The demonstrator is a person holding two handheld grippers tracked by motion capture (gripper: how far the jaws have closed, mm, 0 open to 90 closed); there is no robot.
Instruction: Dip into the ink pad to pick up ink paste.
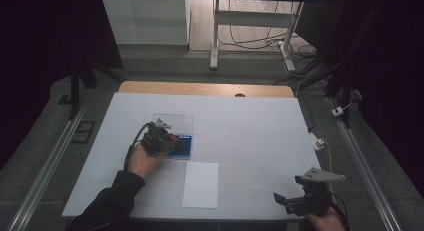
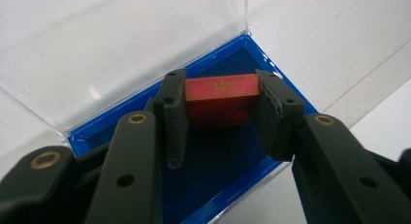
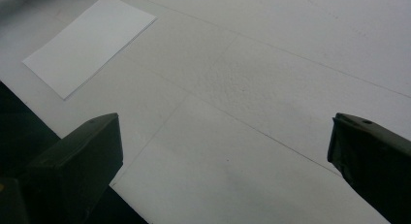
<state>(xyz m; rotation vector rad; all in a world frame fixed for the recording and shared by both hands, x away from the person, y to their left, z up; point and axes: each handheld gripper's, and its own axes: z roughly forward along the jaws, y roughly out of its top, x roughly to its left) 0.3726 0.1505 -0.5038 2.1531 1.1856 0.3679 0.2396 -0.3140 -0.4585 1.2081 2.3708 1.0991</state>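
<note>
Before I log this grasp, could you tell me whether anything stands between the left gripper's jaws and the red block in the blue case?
Nothing visible does: the left gripper is already shut on the red block, above the blue case, whose clear lid stands open behind.

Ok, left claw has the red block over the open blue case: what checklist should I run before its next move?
1. Left claw shut on small red rectangular block with gold mark: ok.
2. Grip square, pads on both block ends: ok.
3. Clear plastic lid of blue-lined case standing open: ok.
4. Block lifted free of the lining: cannot tell.
5. White paper sheet lying flat near the case: ok.
6. Right claw open, apart from the case: ok.
</note>
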